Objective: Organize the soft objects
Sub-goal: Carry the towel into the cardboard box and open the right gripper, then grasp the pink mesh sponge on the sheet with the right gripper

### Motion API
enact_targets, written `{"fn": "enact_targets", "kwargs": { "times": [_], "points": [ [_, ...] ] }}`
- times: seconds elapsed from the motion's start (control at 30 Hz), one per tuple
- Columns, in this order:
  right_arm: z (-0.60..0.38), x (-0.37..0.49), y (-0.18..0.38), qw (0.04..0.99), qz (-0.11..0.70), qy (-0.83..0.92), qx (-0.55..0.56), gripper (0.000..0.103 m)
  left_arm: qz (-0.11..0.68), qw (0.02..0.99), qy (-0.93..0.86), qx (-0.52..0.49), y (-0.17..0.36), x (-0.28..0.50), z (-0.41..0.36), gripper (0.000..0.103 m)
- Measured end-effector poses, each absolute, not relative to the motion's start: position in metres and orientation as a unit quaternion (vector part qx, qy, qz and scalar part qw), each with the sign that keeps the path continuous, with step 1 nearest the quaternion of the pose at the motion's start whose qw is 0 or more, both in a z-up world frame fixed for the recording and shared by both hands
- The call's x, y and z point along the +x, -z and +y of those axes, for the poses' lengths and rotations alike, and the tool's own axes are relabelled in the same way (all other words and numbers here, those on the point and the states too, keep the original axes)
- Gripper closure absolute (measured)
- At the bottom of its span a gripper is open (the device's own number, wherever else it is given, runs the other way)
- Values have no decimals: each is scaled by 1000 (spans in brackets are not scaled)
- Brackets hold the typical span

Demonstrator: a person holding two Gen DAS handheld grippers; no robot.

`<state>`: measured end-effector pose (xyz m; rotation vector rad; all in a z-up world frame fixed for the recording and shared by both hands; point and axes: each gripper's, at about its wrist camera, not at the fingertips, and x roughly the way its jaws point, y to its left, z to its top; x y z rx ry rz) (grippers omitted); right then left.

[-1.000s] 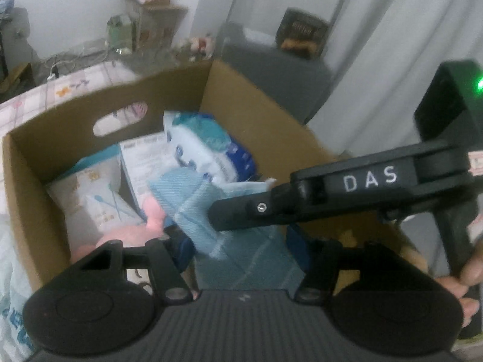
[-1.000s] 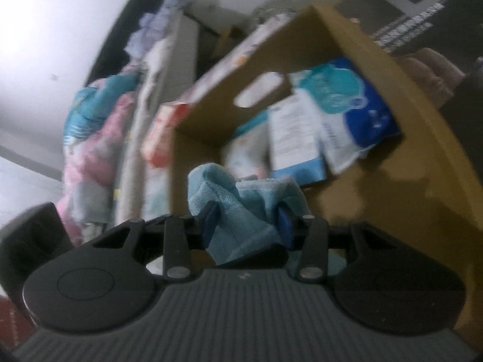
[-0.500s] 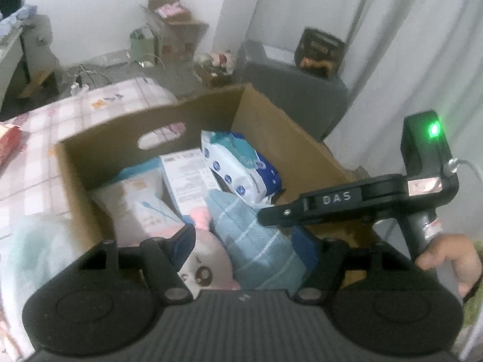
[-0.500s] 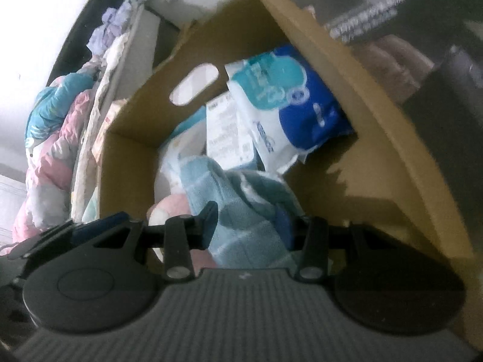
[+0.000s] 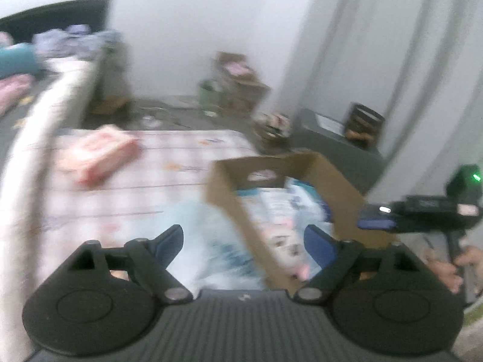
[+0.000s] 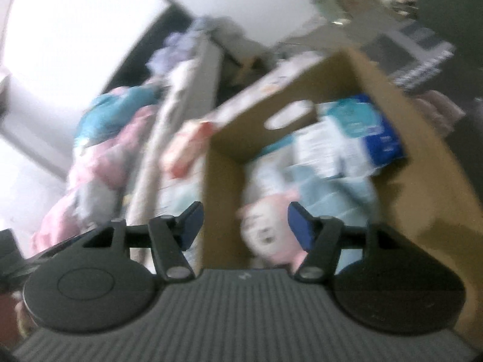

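An open cardboard box [image 5: 226,193] stands on the bed, and both views are blurred. In the right wrist view a blue striped towel [image 6: 338,193] lies loose inside the box [image 6: 250,132], next to a pink and white plush toy [image 6: 268,229]. My right gripper [image 6: 245,221] hovers over the box's near corner; its jaws are opening and nothing is pressed between the pads. My left gripper [image 5: 244,238] is back from the box's left wall, jaws opening wide and empty. The plush toy [image 5: 283,247] shows past its right finger. The right gripper [image 5: 377,220] reaches in from the right.
A blue wipes pack [image 6: 368,126] and paper packets fill the far end of the box. A pale plastic bag [image 5: 202,235] lies against the box's left side. A pink packet [image 5: 96,154] rests on the checked sheet. Bedding [image 6: 114,138] is piled further off. A hand [image 5: 443,271] grips the right tool.
The right gripper let go of the blue towel, which now lies in the box, and lifted back. The left gripper pulled up and away to the left with its jaws spreading wider.
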<state>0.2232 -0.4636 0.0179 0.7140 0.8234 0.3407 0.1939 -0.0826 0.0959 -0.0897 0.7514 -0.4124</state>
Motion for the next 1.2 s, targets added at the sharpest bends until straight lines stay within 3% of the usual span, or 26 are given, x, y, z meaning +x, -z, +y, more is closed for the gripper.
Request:
{"fn": "enact_targets", "kwargs": {
  "times": [0.27,0.57,0.83,0.97,1.2],
  "points": [
    [-379,202,-42,817,395,-280,314,39,350,927,97,-93,-82,128,15,15],
    [-283,201,-49,779,439,-353,274,39,373,918,57,-123,-28,70,57,16],
    [-160,205,-27,723,497,-437,196,39,422,885,97,-172,20,23,68,27],
    [-84,210,-4,692,533,-464,146,41,440,873,112,-177,46,16,61,27],
    [-3,210,30,716,548,-433,15,41,449,863,106,-205,73,25,66,29]
  ]
}}
